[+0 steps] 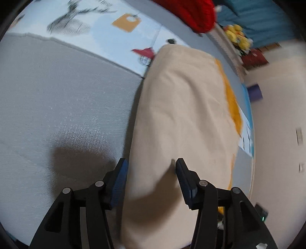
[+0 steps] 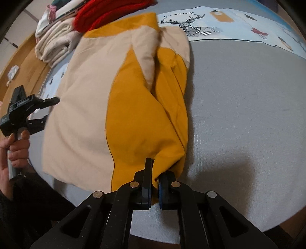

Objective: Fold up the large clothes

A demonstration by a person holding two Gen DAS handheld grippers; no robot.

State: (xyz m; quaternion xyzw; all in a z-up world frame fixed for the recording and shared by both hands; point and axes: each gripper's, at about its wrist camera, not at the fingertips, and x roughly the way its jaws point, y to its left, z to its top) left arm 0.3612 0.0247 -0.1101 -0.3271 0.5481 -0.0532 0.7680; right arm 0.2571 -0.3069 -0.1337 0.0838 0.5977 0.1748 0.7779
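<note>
A large beige and mustard-yellow garment (image 2: 80, 107) lies lengthwise on the grey mat (image 2: 239, 115), partly folded, with a beige flap turned over the yellow panel. My right gripper (image 2: 155, 172) is shut on the yellow fabric at the garment's near end. In the left wrist view the garment (image 1: 181, 105) shows mostly beige, and its left edge runs under my left gripper (image 1: 151, 162). That gripper is open, its pads clear of the cloth. The right wrist view shows the left gripper (image 2: 50, 108) at the garment's left edge, held by a hand (image 2: 17, 149).
A red knit garment (image 2: 107, 13) and a stack of cream folded clothes (image 2: 55, 44) lie beyond the garment's far end. A printed sheet with a deer (image 2: 210, 24) covers the far side. Wooden floor (image 2: 28, 61) borders the mat at left. Yellow flowers (image 1: 238, 36) stand far off.
</note>
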